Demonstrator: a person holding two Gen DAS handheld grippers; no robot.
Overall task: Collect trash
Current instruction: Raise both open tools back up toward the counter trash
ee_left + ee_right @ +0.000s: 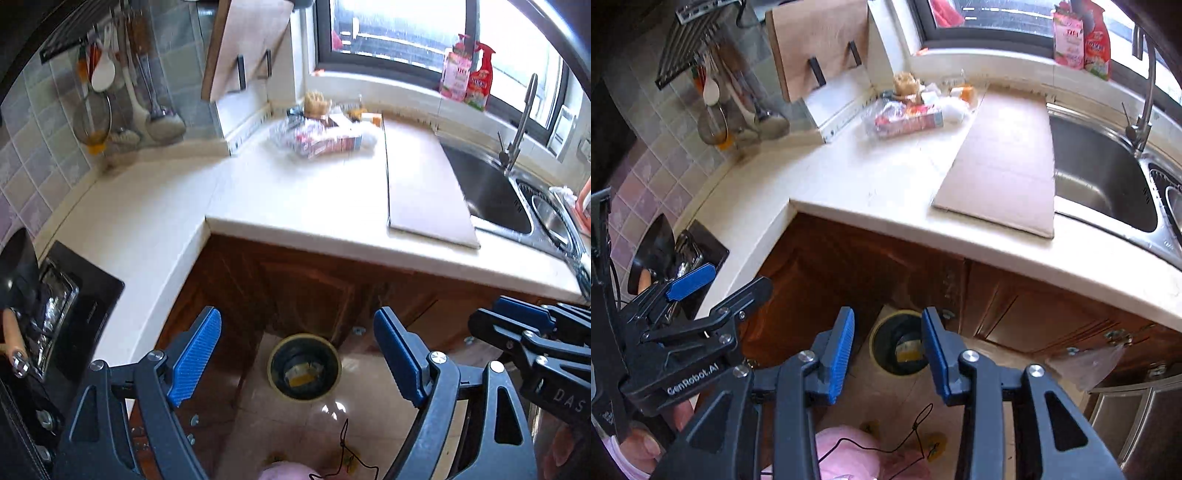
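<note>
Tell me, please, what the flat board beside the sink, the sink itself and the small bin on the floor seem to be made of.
The flat board looks like brown cardboard: matte, with a thin layered edge. The sink appears to be stainless steel: grey, brushed, with bright reflections. The bin seems to hold a black plastic liner inside a pale rim; its own material I cannot tell.

Home kitchen. Steel sink with tap under a window, pale countertop, wooden cabinets, ladles hung on tiled wall, stove at left.
</note>
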